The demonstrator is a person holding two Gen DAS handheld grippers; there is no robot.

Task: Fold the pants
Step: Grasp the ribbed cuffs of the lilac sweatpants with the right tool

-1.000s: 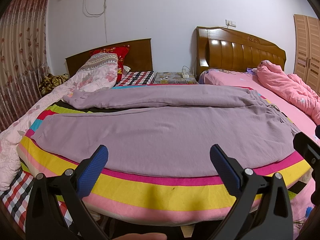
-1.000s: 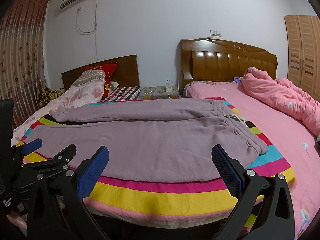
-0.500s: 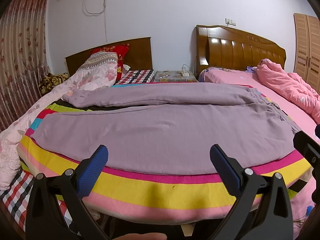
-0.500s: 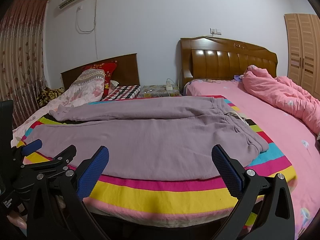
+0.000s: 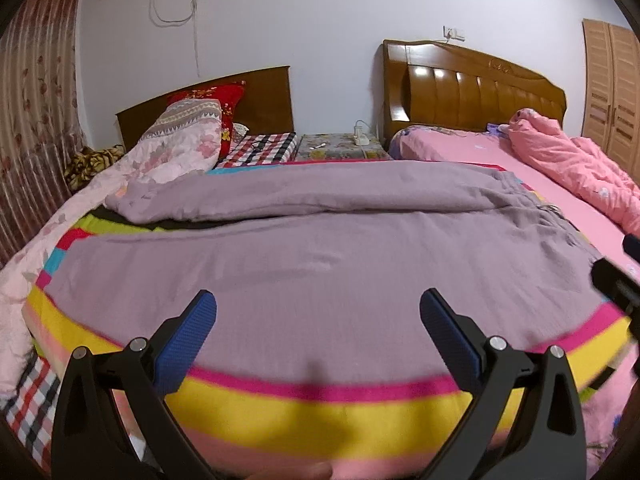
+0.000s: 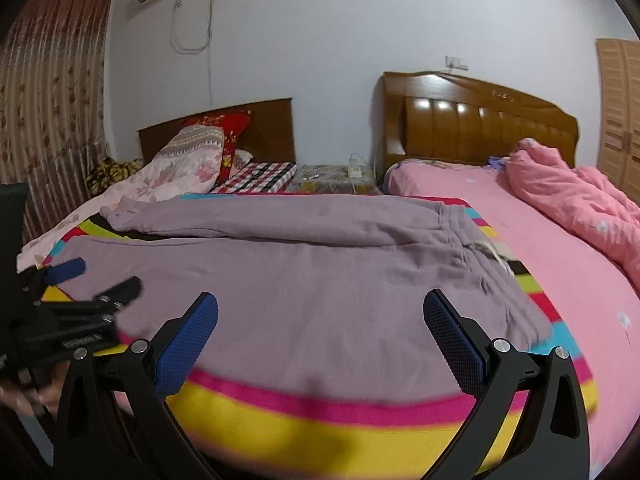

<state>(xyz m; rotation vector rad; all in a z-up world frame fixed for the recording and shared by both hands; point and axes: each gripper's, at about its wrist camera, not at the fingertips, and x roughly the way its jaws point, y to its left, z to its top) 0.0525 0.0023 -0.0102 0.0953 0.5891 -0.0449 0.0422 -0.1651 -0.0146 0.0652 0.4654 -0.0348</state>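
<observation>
Both tongs closing in on the pants.
Left tongs (image 5: 318, 332) and right tongs (image 6: 320, 334), spread and empty, have neared the pants (image 5: 320, 256) at the bed's near edge; folding unstarted.

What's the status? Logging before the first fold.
Left hand-held gripper open, empty. Right hand-held gripper open, empty. Pants flat on striped blanket, unfolded. Nothing in the way.

Pants (image 5: 320, 248) lie flat — open air above, pink quilt (image 6: 580, 196) well apart.

The blanket's (image 5: 320, 408) near edge is motion-blurred; the right gripper (image 5: 624, 280) is cut off at the frame's right edge.
</observation>
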